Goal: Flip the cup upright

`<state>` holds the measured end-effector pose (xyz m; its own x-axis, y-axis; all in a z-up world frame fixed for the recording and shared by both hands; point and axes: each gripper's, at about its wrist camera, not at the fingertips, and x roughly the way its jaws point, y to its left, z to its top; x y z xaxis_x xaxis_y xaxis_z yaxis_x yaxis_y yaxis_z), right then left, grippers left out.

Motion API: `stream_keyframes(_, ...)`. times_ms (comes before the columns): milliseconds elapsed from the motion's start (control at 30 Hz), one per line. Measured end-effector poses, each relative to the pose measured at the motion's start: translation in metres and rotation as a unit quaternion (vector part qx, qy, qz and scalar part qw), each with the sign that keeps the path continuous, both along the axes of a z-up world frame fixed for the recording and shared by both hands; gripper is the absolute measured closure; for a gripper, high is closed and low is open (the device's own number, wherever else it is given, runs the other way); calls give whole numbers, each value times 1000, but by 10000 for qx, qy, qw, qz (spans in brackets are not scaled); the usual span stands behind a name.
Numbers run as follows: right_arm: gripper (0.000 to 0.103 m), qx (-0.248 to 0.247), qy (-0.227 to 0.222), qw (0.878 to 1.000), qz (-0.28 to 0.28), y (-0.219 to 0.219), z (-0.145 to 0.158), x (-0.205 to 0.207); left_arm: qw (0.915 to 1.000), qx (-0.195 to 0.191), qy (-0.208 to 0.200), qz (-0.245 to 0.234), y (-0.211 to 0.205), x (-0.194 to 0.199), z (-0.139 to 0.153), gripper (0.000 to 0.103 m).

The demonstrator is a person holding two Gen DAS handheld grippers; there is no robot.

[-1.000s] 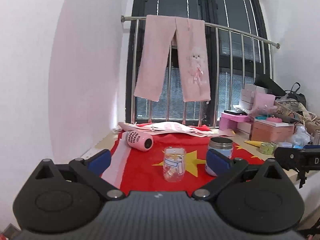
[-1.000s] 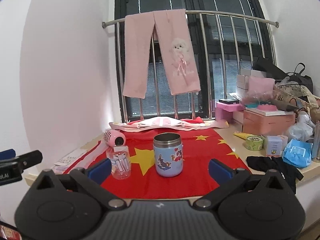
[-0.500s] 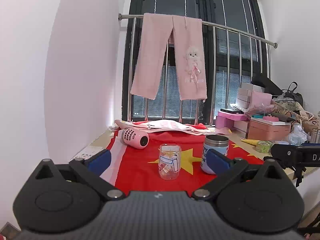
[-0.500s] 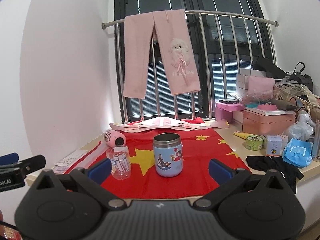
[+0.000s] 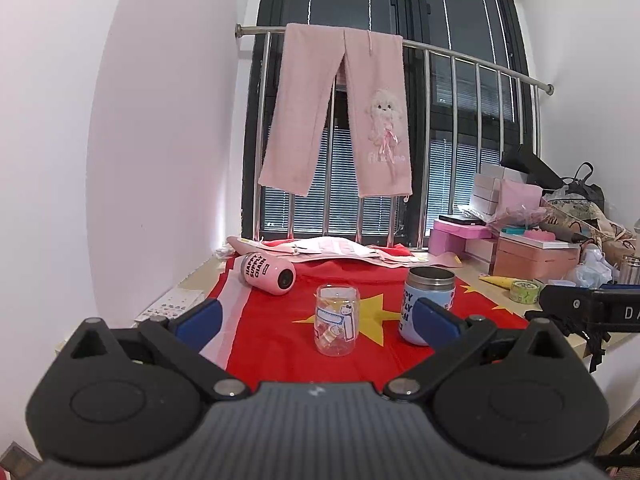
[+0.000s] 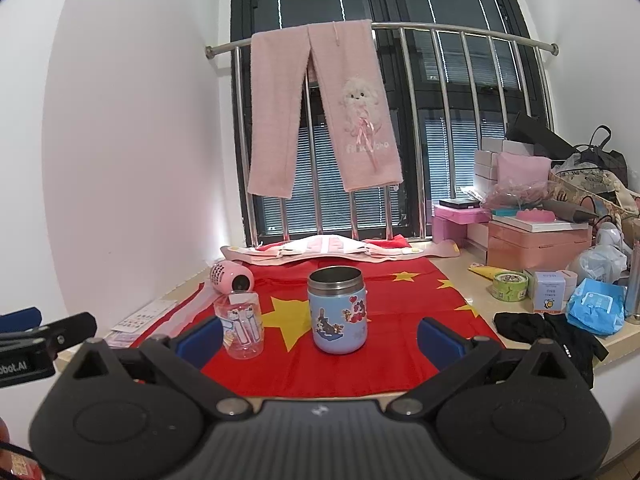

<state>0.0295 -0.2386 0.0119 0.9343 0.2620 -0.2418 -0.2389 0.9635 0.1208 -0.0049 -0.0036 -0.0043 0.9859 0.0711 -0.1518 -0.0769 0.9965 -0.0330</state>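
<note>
A pink cup (image 5: 267, 273) lies on its side at the back left of the red cloth (image 5: 280, 344), its open end facing me; it also shows in the right wrist view (image 6: 232, 277). A clear glass cup (image 5: 337, 319) with stickers stands mouth down in the middle, also seen in the right wrist view (image 6: 239, 329). A blue steel cup (image 6: 337, 308) stands upright, also in the left wrist view (image 5: 428, 300). My left gripper (image 5: 316, 318) is open and empty, short of the glass cup. My right gripper (image 6: 320, 336) is open and empty, short of the blue cup.
Pink boxes (image 6: 536, 240), a tape roll (image 6: 510, 286), a blue packet (image 6: 596, 306) and black cloth (image 6: 544, 330) crowd the right of the sill. Folded pink cloth (image 6: 332, 248) lies at the back below the railing (image 6: 400, 28). A white wall is on the left.
The left wrist view has shifted so the cups sit a little lower and farther left in it. The right gripper has barely moved. Both stay open.
</note>
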Motion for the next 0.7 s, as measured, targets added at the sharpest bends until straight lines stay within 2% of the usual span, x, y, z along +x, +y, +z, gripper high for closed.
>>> stream_keyframes(700, 0, -3, -6, 10000, 2, 0, 0, 0, 10000, 34, 15, -21, 0, 3, -3, 0)
